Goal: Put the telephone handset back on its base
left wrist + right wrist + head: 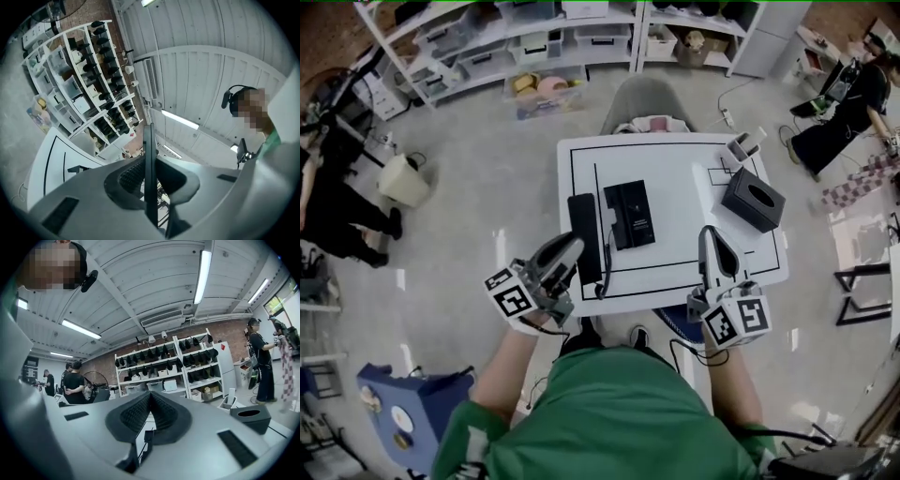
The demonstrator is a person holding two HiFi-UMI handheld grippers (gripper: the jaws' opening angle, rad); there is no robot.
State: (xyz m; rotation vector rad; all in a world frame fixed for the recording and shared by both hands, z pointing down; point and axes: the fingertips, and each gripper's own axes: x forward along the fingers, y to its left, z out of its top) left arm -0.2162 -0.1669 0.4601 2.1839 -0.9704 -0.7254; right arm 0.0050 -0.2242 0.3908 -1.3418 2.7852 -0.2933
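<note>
Left hand-held gripper (569, 247): pinched shut across the flat faces of the telephone handset (584, 225), parted only by its thin body; gripped it along the near half.
Telephone handset: ran with its long axis straight away from that hand-held gripper, low over the bench (675, 164) near its left edge; could not tell whether lifted clear or touching.
Cord (607, 274): trailed thin and dark just right of the left hand-held gripper, toward the base; judged likely to drag or snag on a sideways carry.
Base (629, 214): sat just right of the handset and slightly ahead of the left hand-held gripper, long axis roughly parallel to the handset; seemed to call for a short shift rightward with little turning.
Right hand-held gripper (711, 236): closed on nothing, well right of the base; farther from the handset than the left, so judged the spare one here.
Tissue box (753, 199): stood ahead and right of the right hand-held gripper, well off the likely path.
Chair (645, 98): stood beyond the bench's far edge, out of the way.
</note>
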